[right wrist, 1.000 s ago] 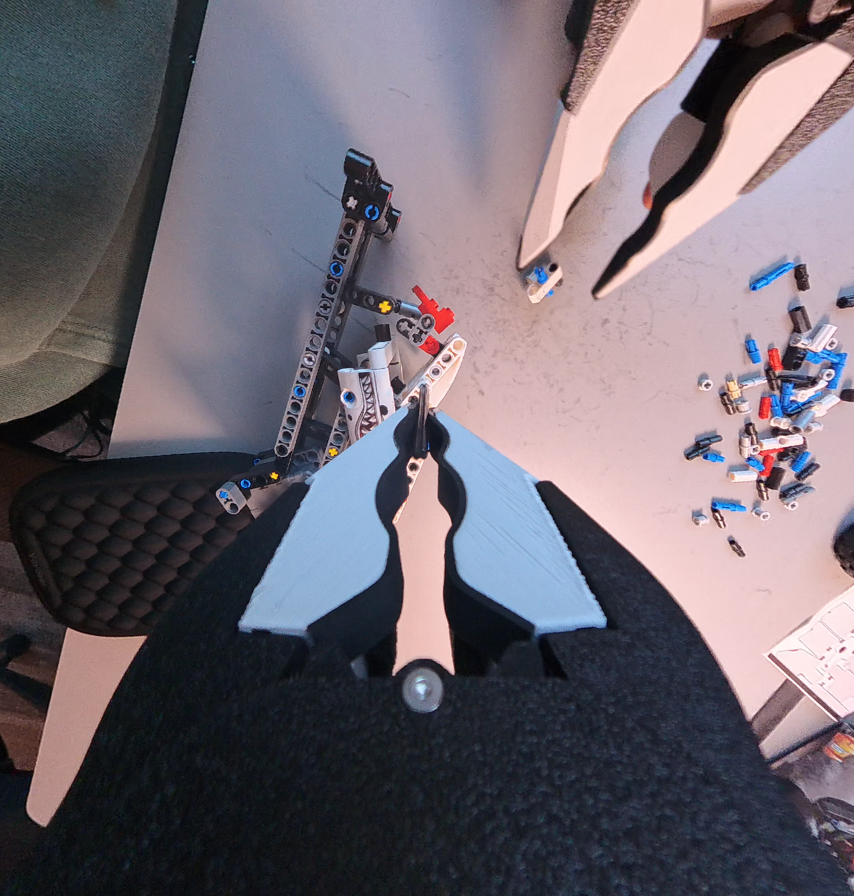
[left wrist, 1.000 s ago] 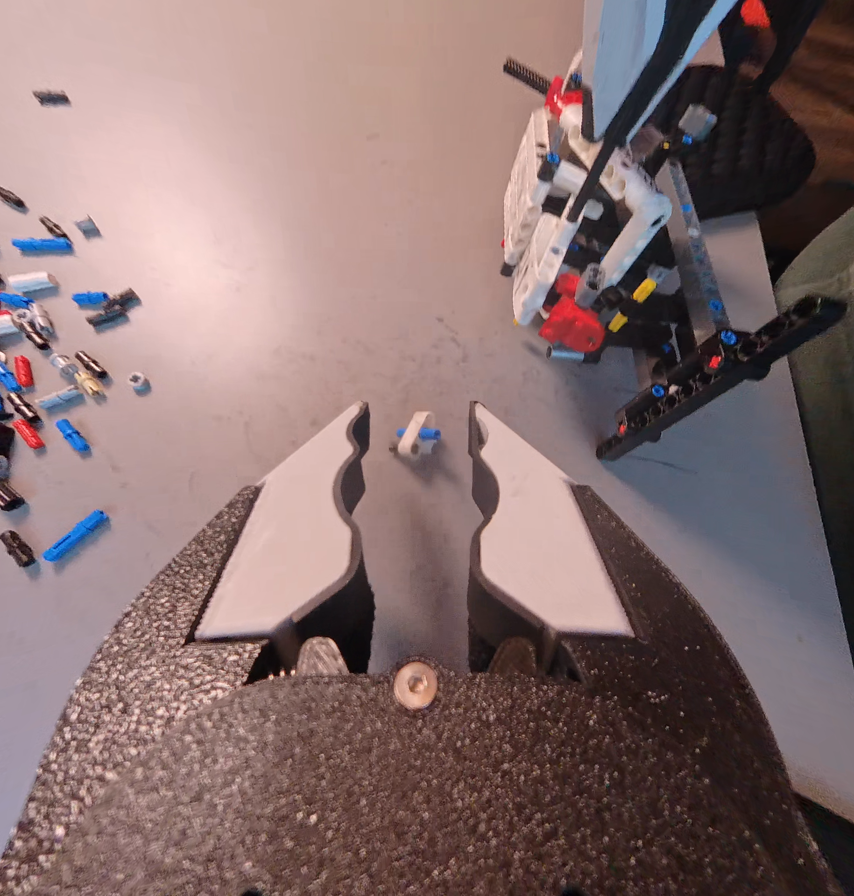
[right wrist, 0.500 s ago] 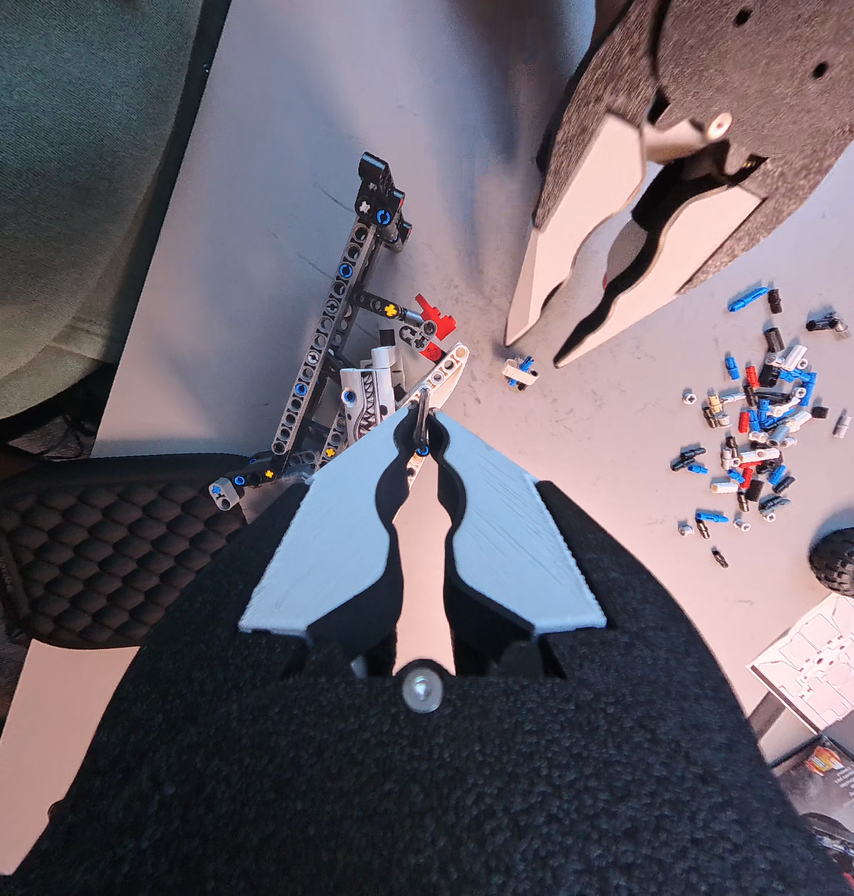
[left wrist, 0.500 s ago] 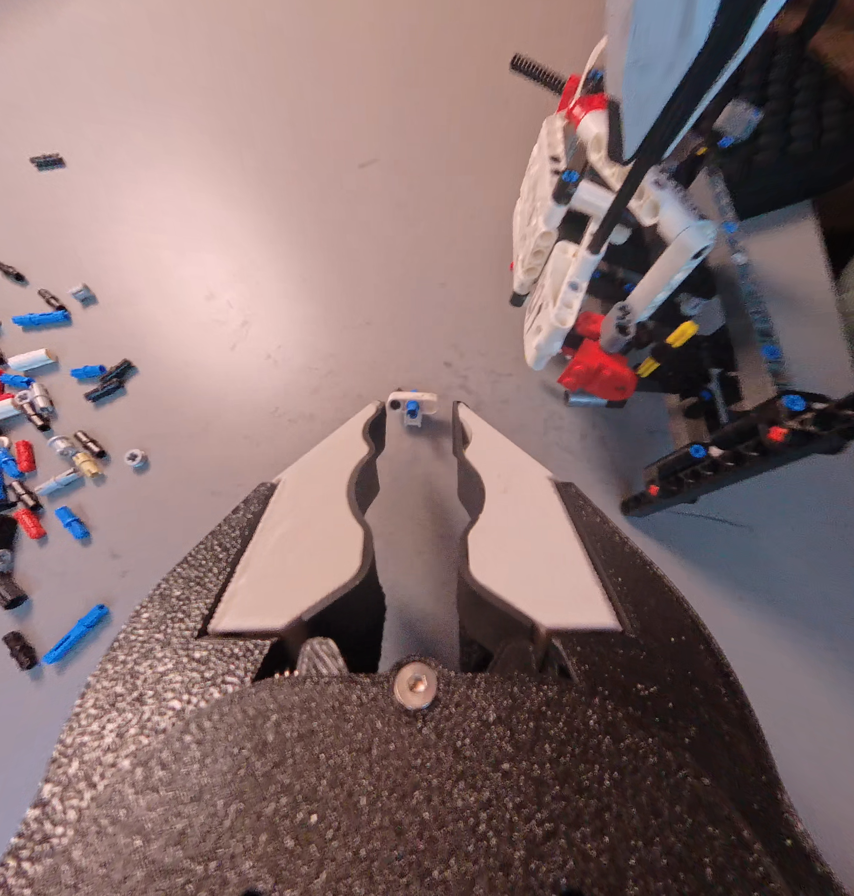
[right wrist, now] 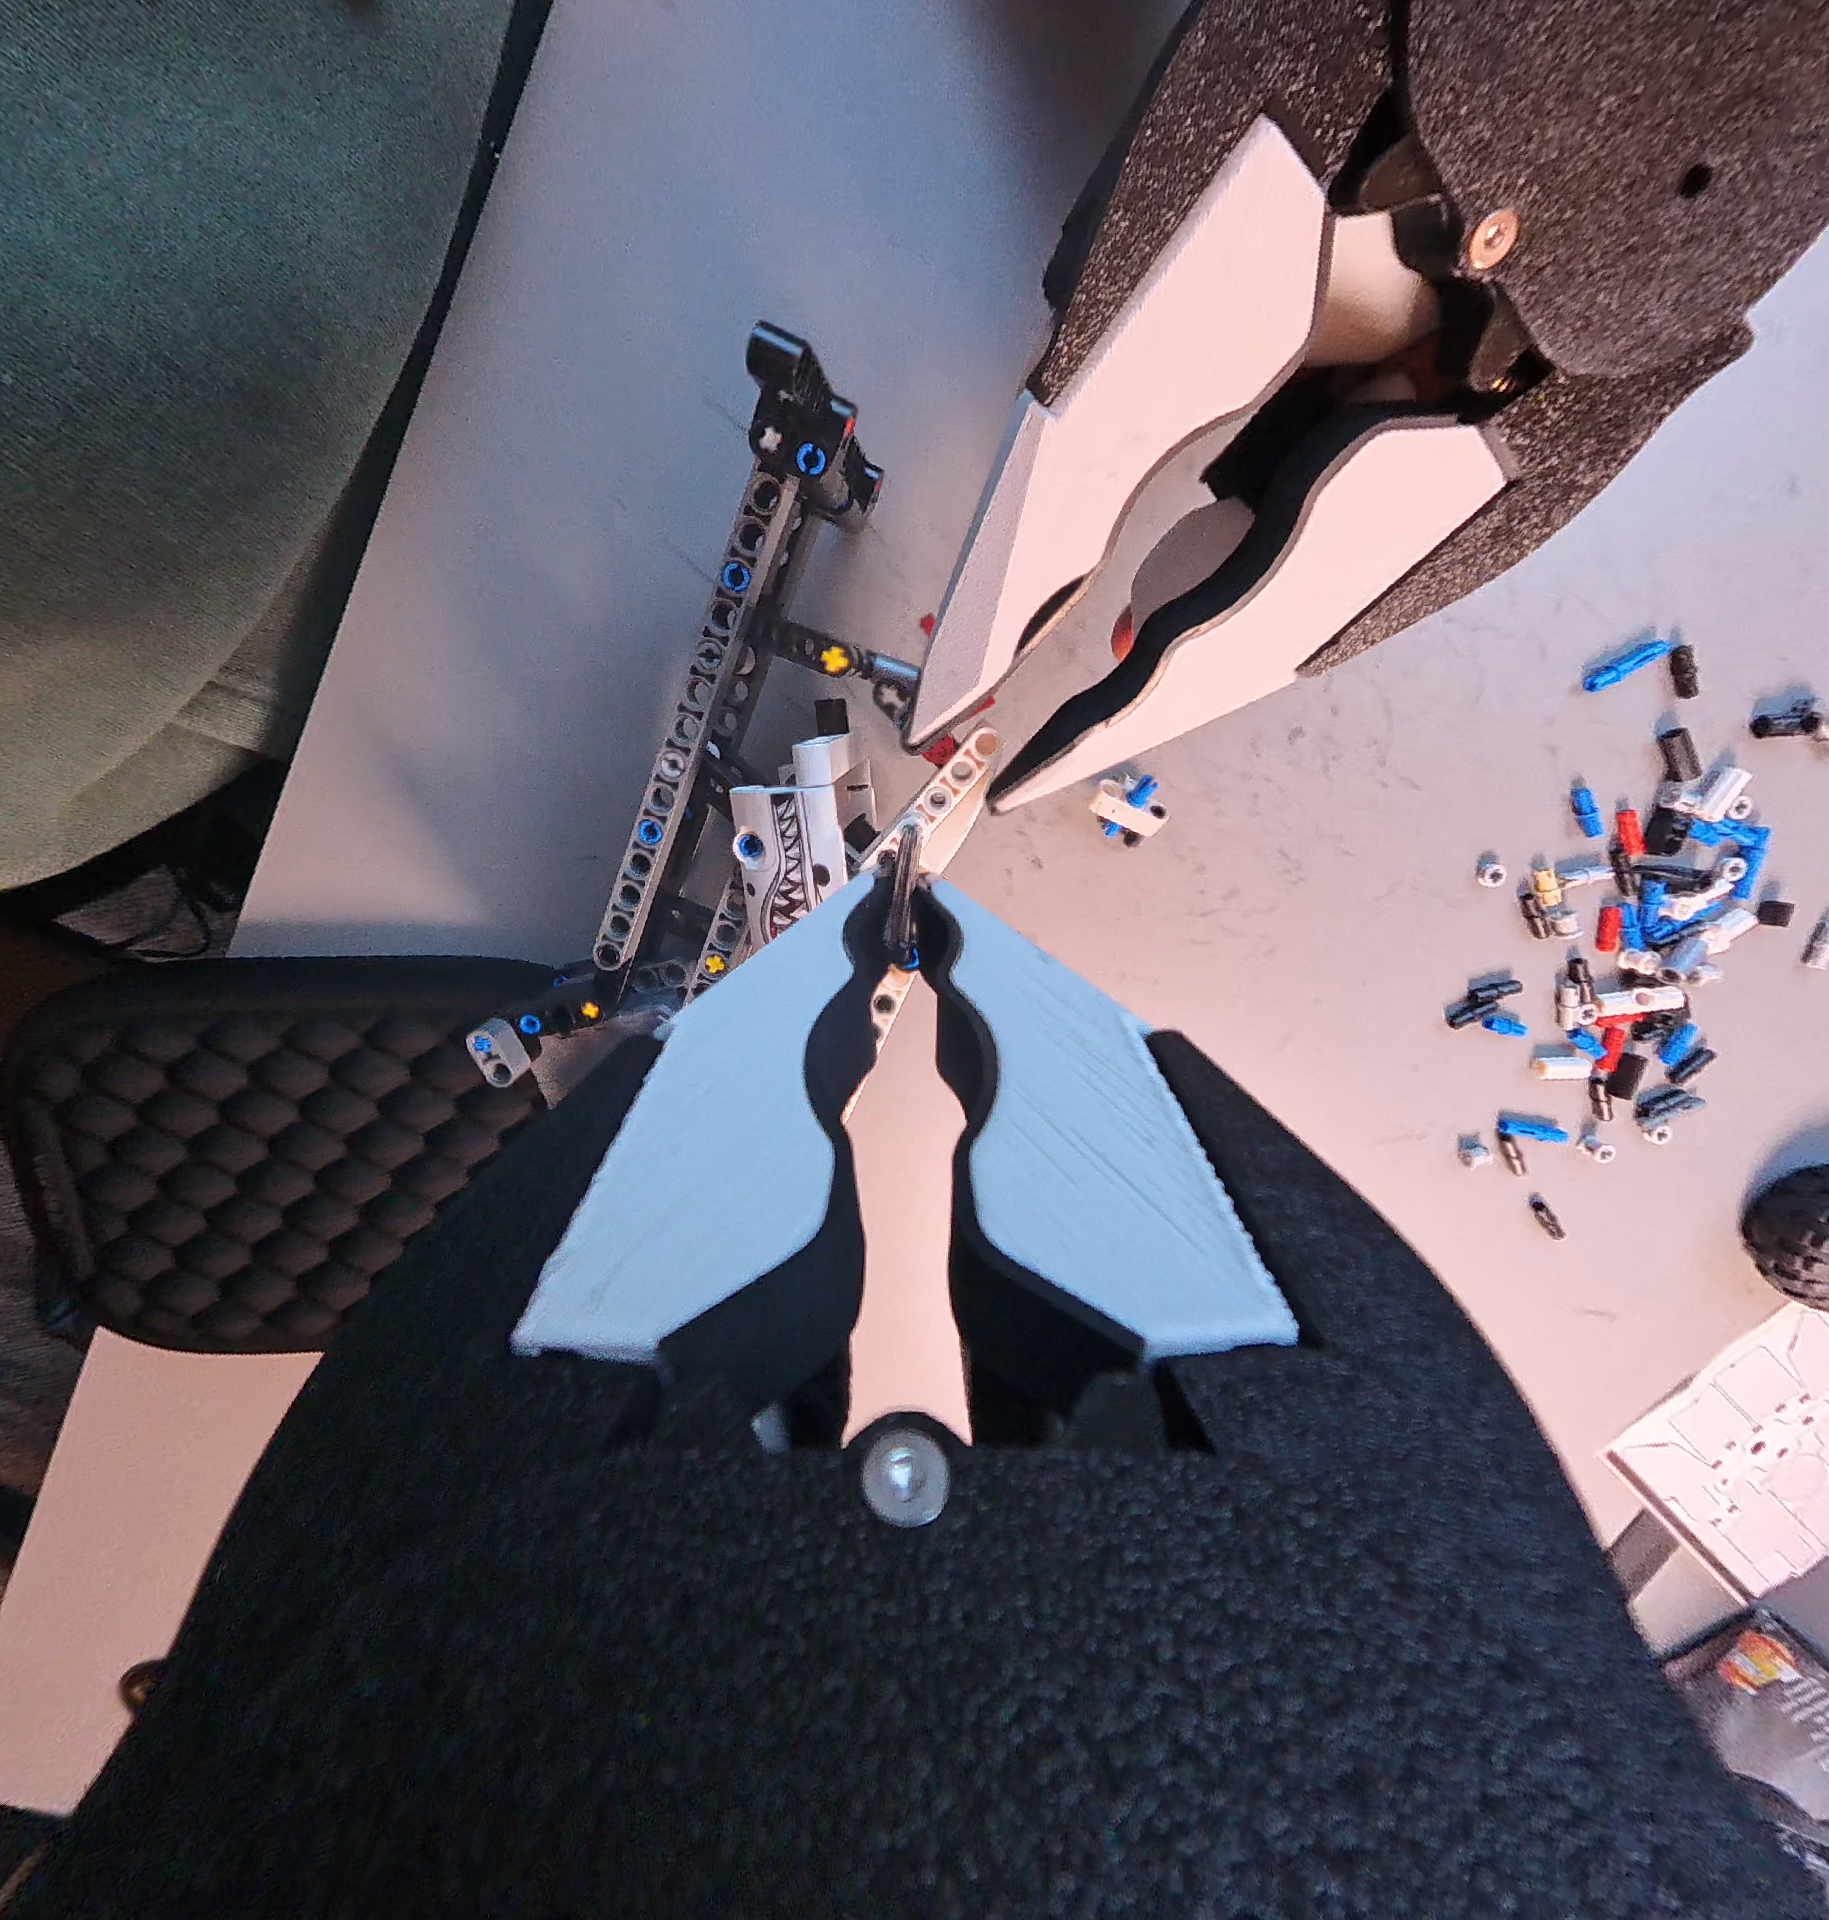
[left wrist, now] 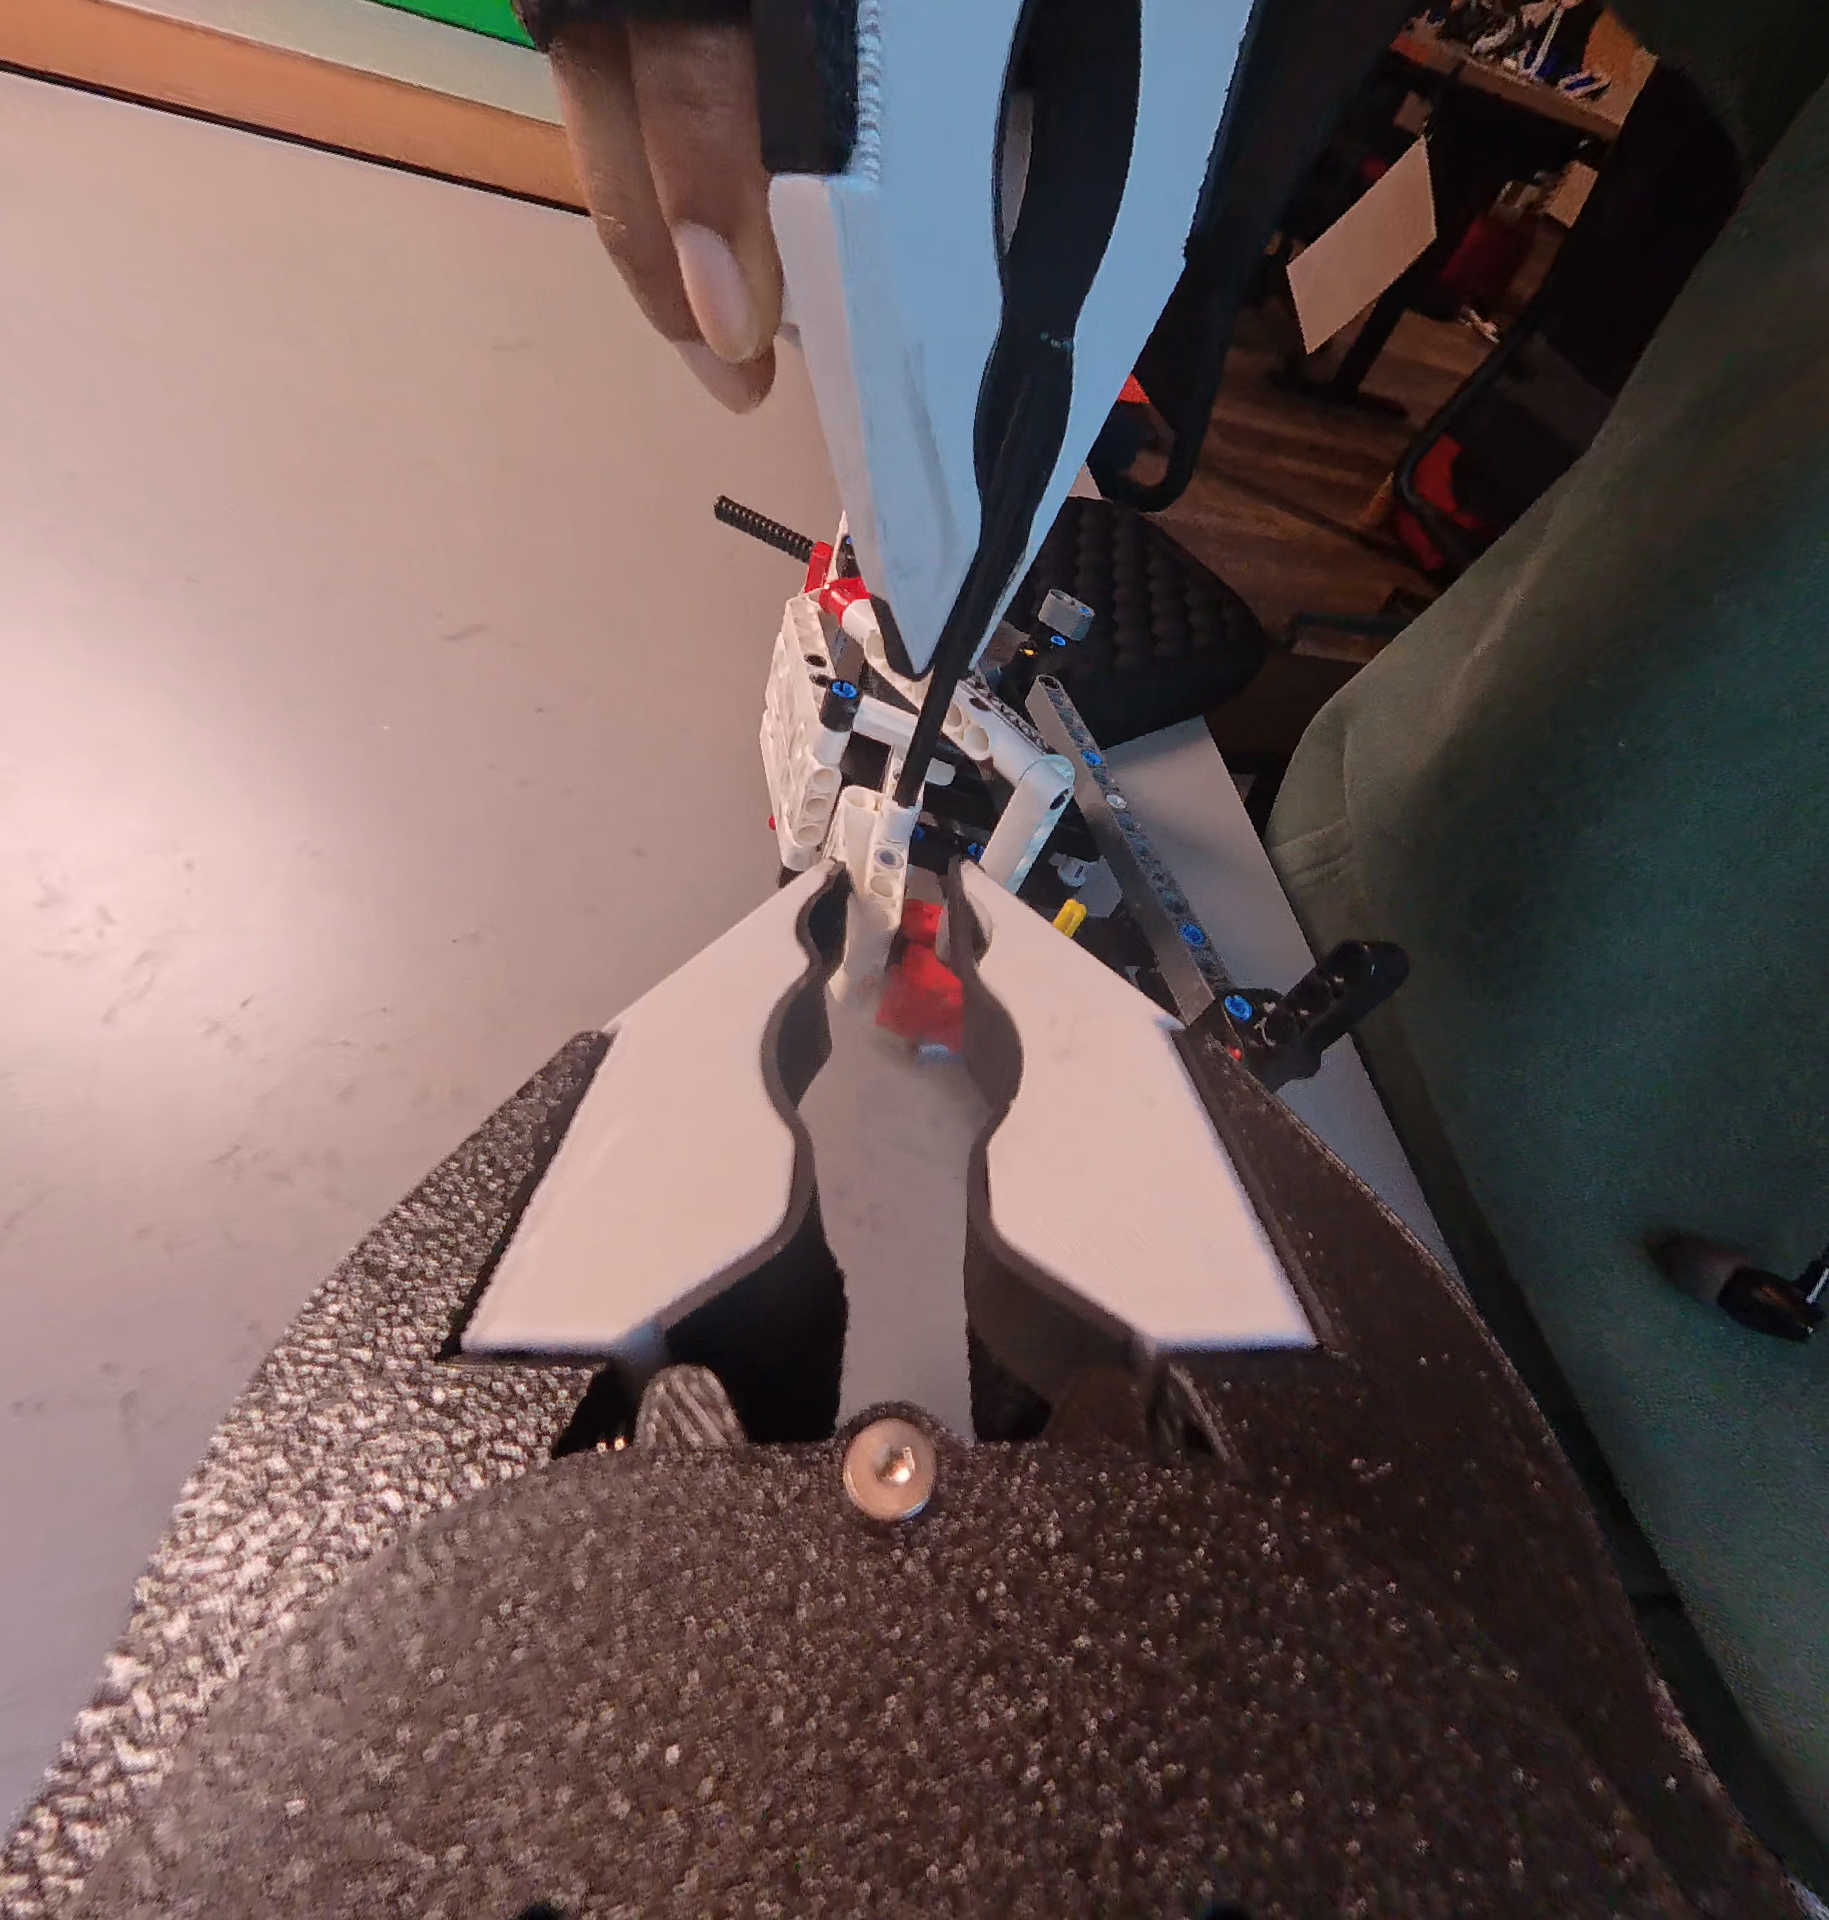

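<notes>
- Right gripper (right wrist: 902, 883): fingertips pinched together on a thin black rod (right wrist: 899, 896) that stands up from the brick model (right wrist: 785, 831). In the left wrist view the same gripper (left wrist: 936, 649) comes down from above with the rod (left wrist: 925, 727) running from its tips into a white connector on the model (left wrist: 889, 769). A person's fingers (left wrist: 681, 197) show beside its upper part.
- Left gripper (left wrist: 894, 894): fingers set at a narrow gap, tips on either side of a slim white beam (left wrist: 874, 894) and a red piece (left wrist: 920, 987) at the near end of the model. Contact with either cannot be told; nothing clearly clamped. From the right wrist view the left gripper (right wrist: 957, 764) reaches in from the upper right, tips beside the white beam (right wrist: 946, 790).
- Model: white, black and red parts with a long dark grey perforated beam (right wrist: 702, 717), sitting near the edge of the light grey table (right wrist: 629, 208), next to a black padded chair seat (right wrist: 245, 1143).
- Small white-and-blue piece (right wrist: 1128, 805) lies loose on the table just beside the left gripper's tips.
- Scatter of small blue, red, black and grey pins (right wrist: 1637, 935) farther to the right; a black tyre (right wrist: 1814, 1231) and a white sheet (right wrist: 1762, 1455) lie near them.
</notes>
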